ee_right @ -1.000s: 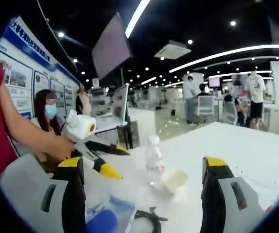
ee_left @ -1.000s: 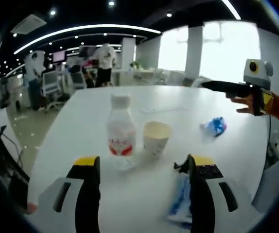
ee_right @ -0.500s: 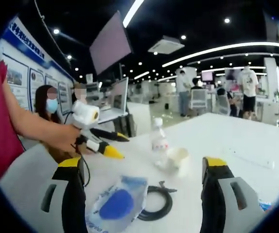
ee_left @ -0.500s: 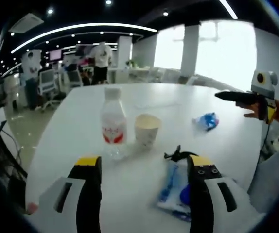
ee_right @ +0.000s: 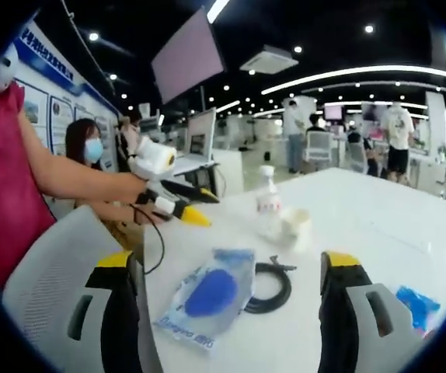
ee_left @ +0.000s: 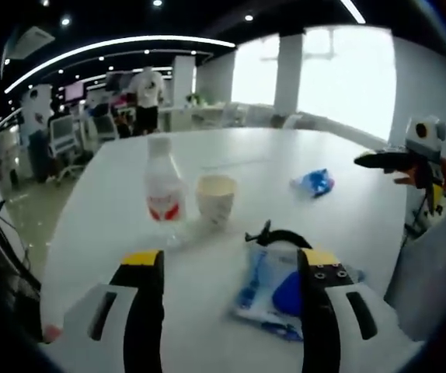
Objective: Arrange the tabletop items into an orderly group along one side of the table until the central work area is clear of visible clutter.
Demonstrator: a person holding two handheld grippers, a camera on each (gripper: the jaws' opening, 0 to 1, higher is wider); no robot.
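left gripper (ee_left: 231, 268) agape, glossy plastic pouch (ee_left: 273, 294), paper cup (ee_left: 215, 199)

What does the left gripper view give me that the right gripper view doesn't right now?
Left gripper view alone: bright windows and the right gripper, held open above the table's far edge. Right gripper view alone: the left gripper, open, a wall poster board and a hanging monitor. Both: bottle, paper cup, clear packet with blue contents, black cable coil, crumpled blue wrapper, white table.
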